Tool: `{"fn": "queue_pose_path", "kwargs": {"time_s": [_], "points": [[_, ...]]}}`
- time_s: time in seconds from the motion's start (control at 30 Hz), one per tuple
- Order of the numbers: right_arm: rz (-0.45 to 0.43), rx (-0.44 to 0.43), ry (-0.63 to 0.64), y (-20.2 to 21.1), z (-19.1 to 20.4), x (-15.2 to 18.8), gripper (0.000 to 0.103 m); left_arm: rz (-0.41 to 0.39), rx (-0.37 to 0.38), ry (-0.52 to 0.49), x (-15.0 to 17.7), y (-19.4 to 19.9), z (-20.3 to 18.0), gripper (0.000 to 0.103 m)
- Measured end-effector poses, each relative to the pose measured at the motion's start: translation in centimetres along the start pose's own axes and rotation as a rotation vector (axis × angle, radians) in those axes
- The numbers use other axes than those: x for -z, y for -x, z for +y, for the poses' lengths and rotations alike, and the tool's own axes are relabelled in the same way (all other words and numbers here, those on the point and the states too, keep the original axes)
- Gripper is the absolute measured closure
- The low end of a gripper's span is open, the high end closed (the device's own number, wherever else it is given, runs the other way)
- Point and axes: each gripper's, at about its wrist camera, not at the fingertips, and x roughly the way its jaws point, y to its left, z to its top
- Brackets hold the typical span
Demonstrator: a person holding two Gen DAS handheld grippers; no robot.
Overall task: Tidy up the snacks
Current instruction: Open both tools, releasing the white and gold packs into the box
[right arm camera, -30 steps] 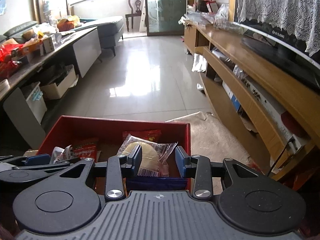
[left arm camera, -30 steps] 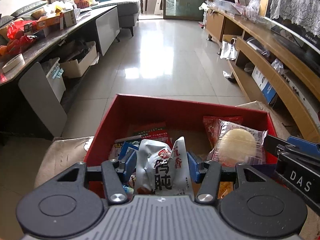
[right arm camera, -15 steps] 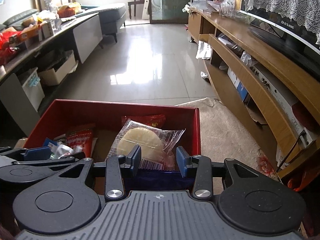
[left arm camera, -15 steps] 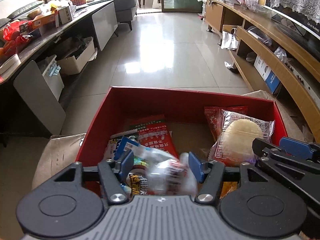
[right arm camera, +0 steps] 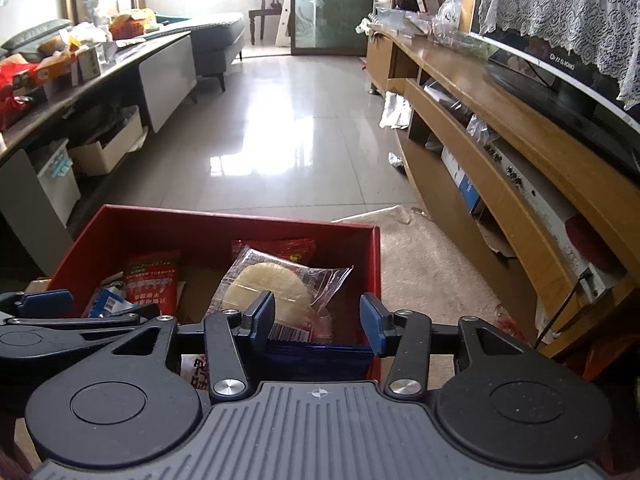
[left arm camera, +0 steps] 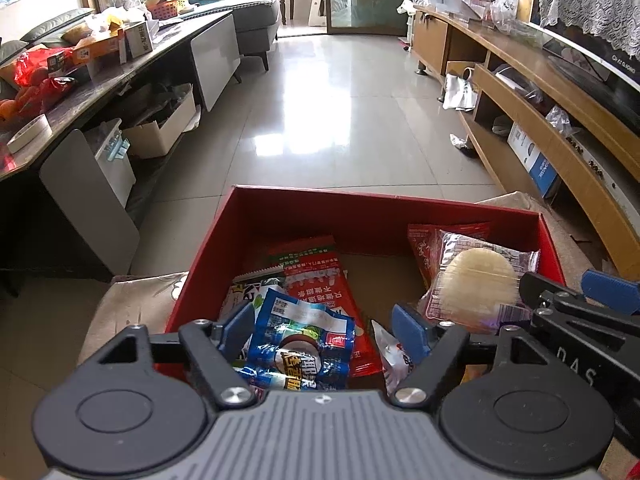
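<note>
A red box (left arm camera: pixel 280 216) holds several snack packets. My left gripper (left arm camera: pixel 325 330) is open above its near left part, over a blue packet (left arm camera: pixel 300 344) and a red-and-green packet (left arm camera: pixel 320 280). A white packet (left arm camera: pixel 390 354) lies below its right finger. A clear-wrapped pale round cake (left arm camera: pixel 476 284) leans at the right side on a red packet (left arm camera: pixel 424 240). My right gripper (right arm camera: pixel 319 320) is open and empty above the box's near right part (right arm camera: pixel 374 264), just in front of the cake (right arm camera: pixel 272 284). A dark blue packet (right arm camera: pixel 316 356) lies under it.
The box stands on a cardboard-covered surface (left arm camera: pixel 132 300). A wooden TV cabinet (right arm camera: pixel 520 160) runs along the right. A cluttered dark counter (left arm camera: pixel 80 92) with boxes under it runs along the left. Tiled floor (left arm camera: pixel 340 120) lies ahead.
My left gripper held the white packet a second ago; it has opened and the packet has dropped into the box. The right gripper has opened a little wider.
</note>
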Motion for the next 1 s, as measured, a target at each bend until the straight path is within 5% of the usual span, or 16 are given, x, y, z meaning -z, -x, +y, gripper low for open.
{"fn": "queue_pose_path", "kwargs": {"time_s": [1.0], "points": [[0.015, 0.088, 0.026, 5.1, 0.1, 2.4, 0.031, 0.041, 0.048, 0.053, 3.0, 3.7, 1.8, 0.009]]}}
